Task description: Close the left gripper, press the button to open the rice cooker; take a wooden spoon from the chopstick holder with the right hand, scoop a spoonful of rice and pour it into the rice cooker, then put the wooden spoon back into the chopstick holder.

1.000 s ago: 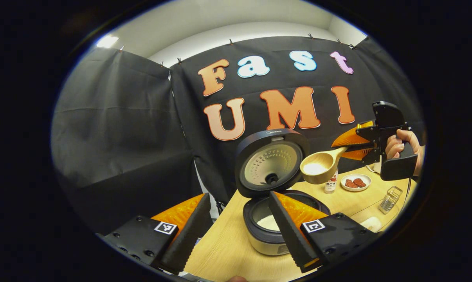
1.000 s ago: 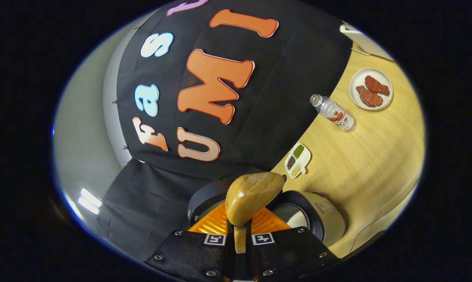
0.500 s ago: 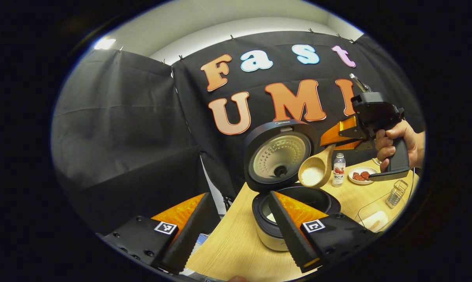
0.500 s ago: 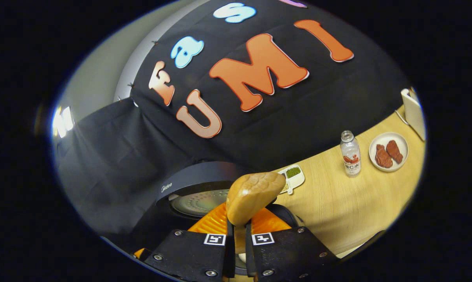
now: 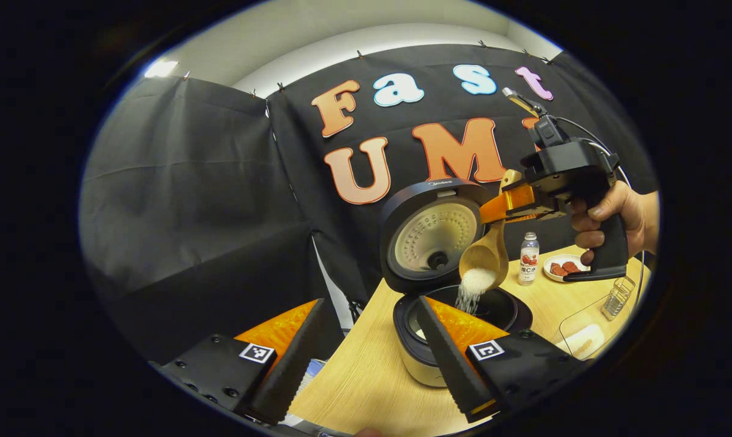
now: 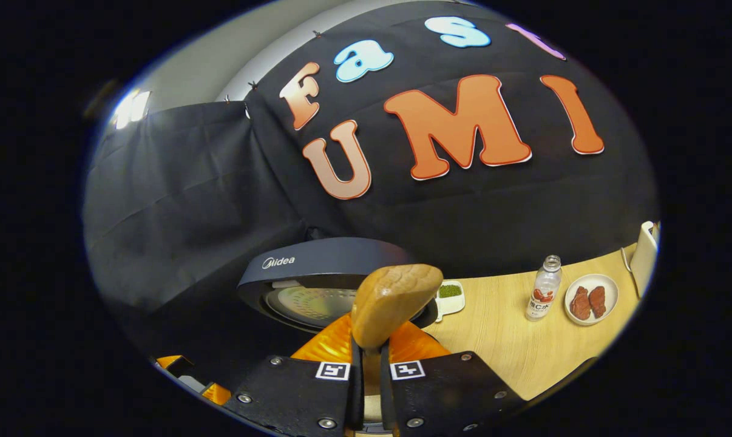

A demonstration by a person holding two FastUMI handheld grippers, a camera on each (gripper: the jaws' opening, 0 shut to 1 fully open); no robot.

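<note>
Tipping further than it was half a second ago, the wooden spoon [image 5: 484,258] now hangs bowl-down over the rice cooker [image 5: 463,331], and white rice [image 5: 472,288] is streaming off its lip into the pot instead of lying in the scoop. My right gripper [image 6: 366,346] has rolled with it, so the booth wall reads nearly upright in the right gripper view where it leaned before.

Both fingers of that gripper are clamped on the spoon's thin handle, with the rounded, smooth-grained back of the bowl bulging just ahead of them. I hold it high and steep so the grains fall inside the dark rim, not onto the pale wood-grain table [image 5: 366,382]. The cooker's round lid [image 5: 433,237] stands open behind the stream, its metal inner plate dotted with small holes.

My left gripper [image 5: 366,358] hovers to one side with its 2 ridged fingers spread wide, holding nothing, kept clear of the pour.

A clear wire chopstick holder [image 5: 613,301] waits near the table's far right edge, beyond a plastic bottle [image 5: 528,259] and a small plate [image 5: 561,267]; I judge the spoon goes back there next.
</note>
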